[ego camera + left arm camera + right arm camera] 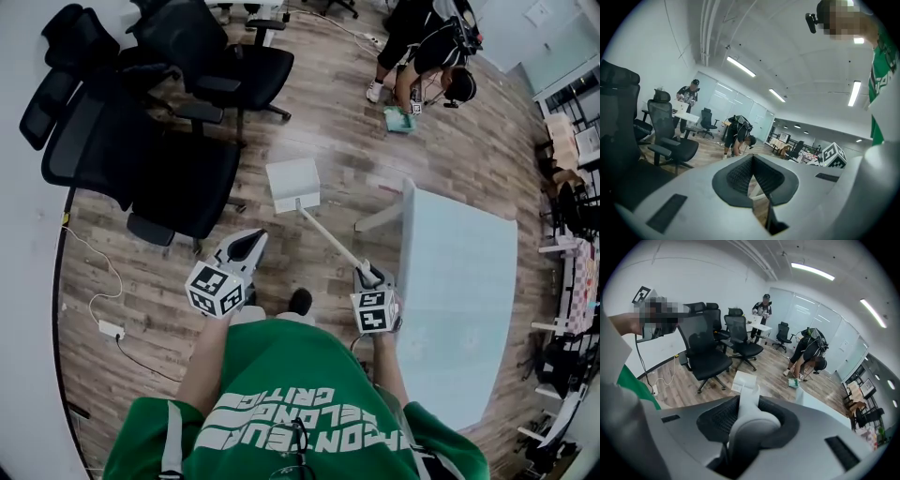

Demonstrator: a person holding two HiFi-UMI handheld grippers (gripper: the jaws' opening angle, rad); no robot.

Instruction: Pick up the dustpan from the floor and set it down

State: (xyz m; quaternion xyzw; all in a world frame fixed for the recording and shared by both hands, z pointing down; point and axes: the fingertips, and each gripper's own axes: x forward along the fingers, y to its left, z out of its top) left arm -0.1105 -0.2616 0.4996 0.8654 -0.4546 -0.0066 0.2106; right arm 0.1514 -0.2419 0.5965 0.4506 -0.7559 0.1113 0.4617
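Dustpan [293, 185], white and long-handled, has its pan down at the open wood floor [328, 122], touching or not I can't tell, between black chairs [178, 178] and the bench [459, 281] corner. Right tool [367, 275] clamps the handle end; left tool [251, 242] is pinched together, empty.

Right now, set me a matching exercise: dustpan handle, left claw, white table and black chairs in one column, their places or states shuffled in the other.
Column one
1. dustpan handle
2. left claw
3. white table
4. black chairs

Column two
A. shut, nothing between
B. left part of the head view
C. clamped in the right claw
D. right part of the head view

Pairs: 1-C, 2-A, 3-D, 4-B
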